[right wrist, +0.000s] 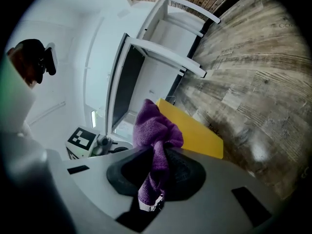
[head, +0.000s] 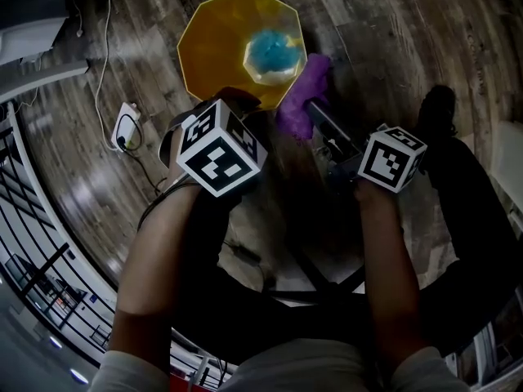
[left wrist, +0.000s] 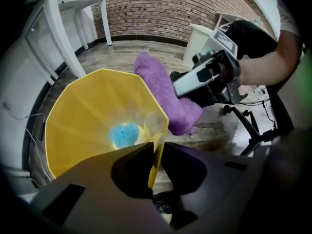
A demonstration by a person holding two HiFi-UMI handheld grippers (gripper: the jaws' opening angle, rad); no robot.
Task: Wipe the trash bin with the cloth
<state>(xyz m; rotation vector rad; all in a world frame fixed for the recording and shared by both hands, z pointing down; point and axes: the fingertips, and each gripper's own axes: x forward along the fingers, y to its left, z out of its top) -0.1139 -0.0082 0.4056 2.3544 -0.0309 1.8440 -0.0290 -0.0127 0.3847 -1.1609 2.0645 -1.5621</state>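
Trash bin (head: 216, 47), yellow and many-sided, standing mouth-up on the wooden floor (head: 392, 39) directly ahead of both tongs. The left tongs (left wrist: 155, 155) point steeply down and are clamped on the near wall just below the rim, one jaw inside and one outside. The right tongs (right wrist: 156, 165) are closed on a fold of the purple cloth (right wrist: 153, 126), whose loose bulk bunches beyond their tips. That bulk lies against the bin's outer rim, to the right of the left tongs.

Step in hand, as judged: wiping the wall while the other tool steadies it.
- The bin looks light, so the left grip should stay firm to stop it sliding or tipping under the wiping pressure.
- The cloth's bulk, not the hard jaw tips, should meet the plastic.
- Strokes along each flat facet seem better than strokes across the ridges.

Surroundings: a blue crumpled lump (head: 274, 49), of unclear kind, sits on the bin's bottom below the left tongs and would obstruct wiping there. A white adapter with cable (head: 125, 126) lies on the floor left of the left tongs, well apart from the bin. The legs of a black stand (left wrist: 243, 121) spread under the right tongs. White shelving (right wrist: 165, 38) rises beyond the trash bin.
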